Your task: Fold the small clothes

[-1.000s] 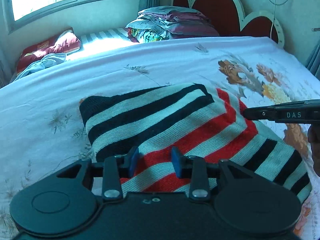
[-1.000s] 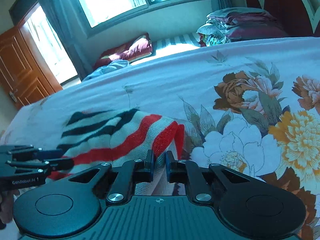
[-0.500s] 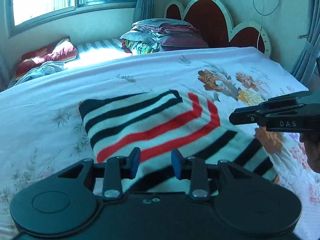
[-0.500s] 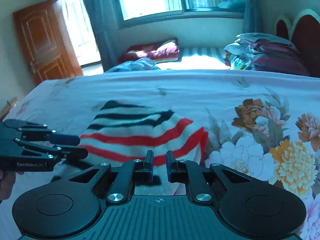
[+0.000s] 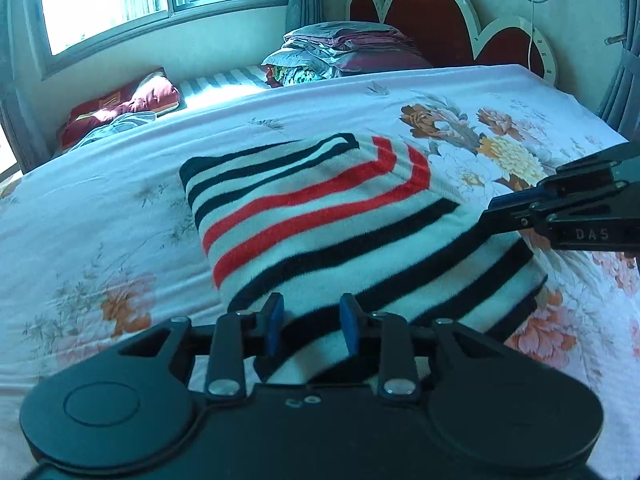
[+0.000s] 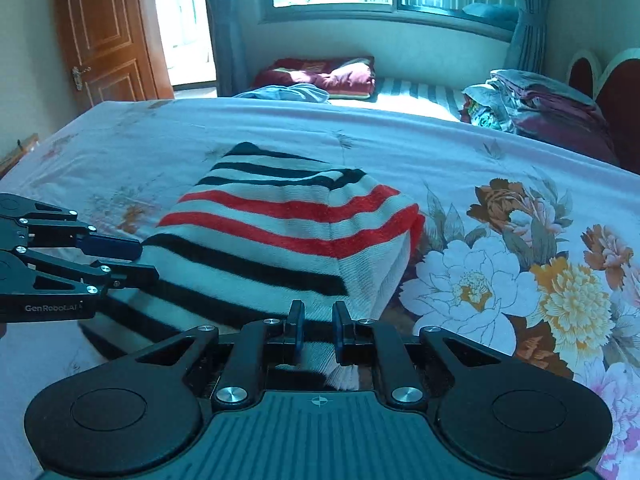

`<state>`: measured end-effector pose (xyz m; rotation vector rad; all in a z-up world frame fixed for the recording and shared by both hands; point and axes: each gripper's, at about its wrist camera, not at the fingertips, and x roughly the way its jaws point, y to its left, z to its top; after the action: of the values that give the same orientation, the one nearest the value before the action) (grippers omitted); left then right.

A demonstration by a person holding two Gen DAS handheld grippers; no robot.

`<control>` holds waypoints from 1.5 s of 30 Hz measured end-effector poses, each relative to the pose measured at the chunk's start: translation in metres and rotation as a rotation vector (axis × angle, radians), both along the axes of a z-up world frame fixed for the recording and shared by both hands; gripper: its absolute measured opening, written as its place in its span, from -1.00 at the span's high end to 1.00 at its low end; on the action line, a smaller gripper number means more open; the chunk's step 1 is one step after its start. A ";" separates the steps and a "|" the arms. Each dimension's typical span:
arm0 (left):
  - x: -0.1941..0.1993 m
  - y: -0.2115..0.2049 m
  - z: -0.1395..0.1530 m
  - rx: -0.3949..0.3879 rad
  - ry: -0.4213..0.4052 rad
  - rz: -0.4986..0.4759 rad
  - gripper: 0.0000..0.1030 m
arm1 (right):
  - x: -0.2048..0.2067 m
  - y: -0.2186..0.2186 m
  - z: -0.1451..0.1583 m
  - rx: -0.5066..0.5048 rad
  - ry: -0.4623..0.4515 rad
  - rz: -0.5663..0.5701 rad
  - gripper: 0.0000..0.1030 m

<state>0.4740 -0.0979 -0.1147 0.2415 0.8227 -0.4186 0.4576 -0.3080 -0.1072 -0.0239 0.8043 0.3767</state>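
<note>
A small knitted sweater (image 5: 328,224) with black, white and red stripes lies folded on the bed; it also shows in the right wrist view (image 6: 280,236). My left gripper (image 5: 308,326) is at its near edge, jaws partly open with knit between them. My right gripper (image 6: 318,330) is at the near right corner, jaws narrowly apart with the white hem between them. The right gripper shows at the sweater's right edge in the left wrist view (image 5: 492,216). The left gripper shows at its left edge in the right wrist view (image 6: 144,258).
The bed has a white floral sheet (image 5: 500,148). Folded bedding (image 5: 344,48) is stacked by the red headboard (image 5: 432,20). A red pillow (image 6: 320,74) and blue cloth lie on a striped bench under the window. A wooden door (image 6: 104,32) is at far left.
Both grippers have drawn back toward me along the sweater. The sweater now lies in a flatter, neater fold. The right gripper's jaws have opened slightly.
</note>
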 end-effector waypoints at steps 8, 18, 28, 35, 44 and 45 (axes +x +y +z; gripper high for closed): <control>-0.028 0.009 -0.023 -0.011 0.073 0.087 0.40 | -0.034 0.008 -0.041 -0.137 0.053 0.052 0.75; -0.036 0.001 -0.031 0.025 0.041 0.139 0.39 | -0.038 0.009 -0.050 -0.161 0.021 0.056 0.75; -0.039 -0.006 0.011 0.038 -0.114 0.213 -0.47 | -0.041 0.003 -0.012 -0.128 -0.094 0.048 0.74; 0.000 -0.022 -0.006 0.038 -0.007 0.246 -0.37 | -0.004 0.013 -0.025 -0.092 -0.055 0.055 0.75; -0.001 -0.005 -0.020 0.004 0.079 0.297 -0.53 | -0.005 0.005 -0.038 -0.090 -0.042 0.072 0.76; -0.003 -0.003 -0.016 0.005 0.064 0.297 -0.58 | -0.006 0.003 -0.036 -0.078 -0.038 0.077 0.75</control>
<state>0.4707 -0.1009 -0.1309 0.1079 0.9070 -0.1458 0.4517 -0.3054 -0.1434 -0.1351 0.7816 0.4161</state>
